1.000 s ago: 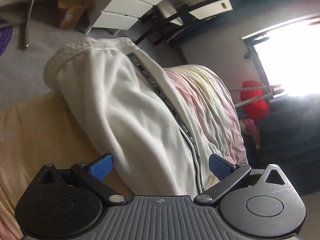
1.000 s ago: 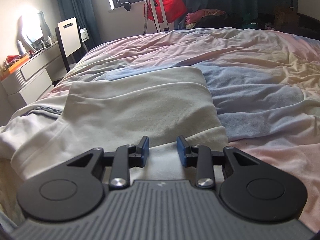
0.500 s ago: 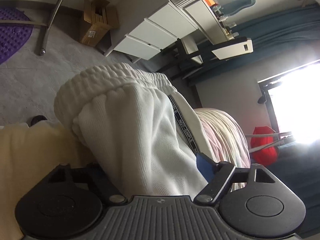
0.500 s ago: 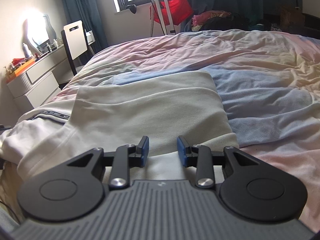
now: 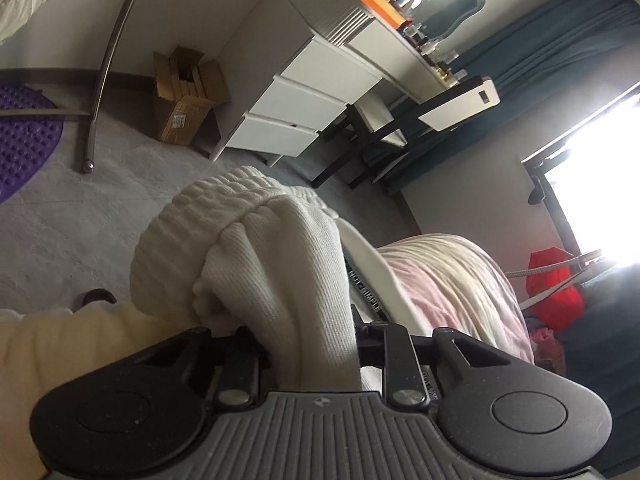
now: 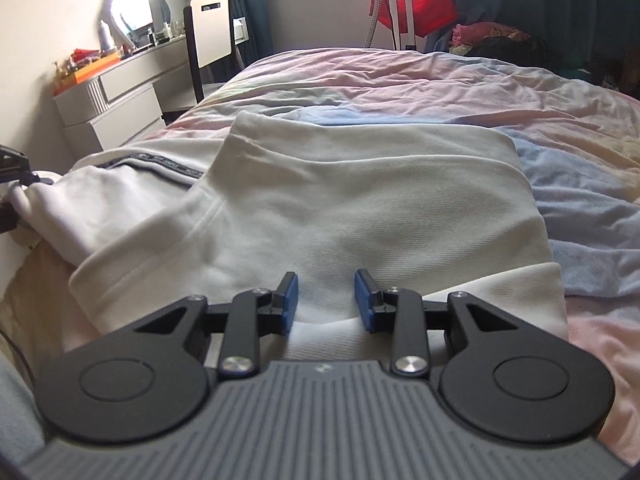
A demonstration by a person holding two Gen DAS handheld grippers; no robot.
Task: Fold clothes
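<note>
My left tongs [image 5: 312,344] are closing on a bunched wad of the white garment [image 5: 280,280], near its ribbed elastic cuff [image 5: 208,208]. The cloth fills the gap and hides the pads, so the pinch looks made or very nearly so. That end of the garment hangs at the side of the bed [image 5: 448,280], above the grey carpet [image 5: 100,208], with the white drawers [image 5: 304,104] and a cardboard box [image 5: 184,96] beyond.

My right tongs [image 6: 326,304] stand partly apart, blue pads [image 6: 290,300] on either side of a raised fold of the same white cloth. I see fabric between them, but I cannot tell whether the pads press on it; there looks to be a gap on each side.

The garment itself, seen from the right wrist [image 6: 360,200], lies across the pastel duvet [image 6: 480,92]. Its main body is already doubled over into a fairly flat, squared panel in the middle of the bed. The part with the dark printed stripe [image 6: 168,164] trails off to the left, rumpled, towards the bed's edge, where my other tongs show at the frame's border.

I judge the job about halfway: one fold is laid, and the loose striped end has yet to be brought over the panel and smoothed. The chair [image 6: 210,28] and the red bag [image 6: 416,4] by the window play no part.
</note>
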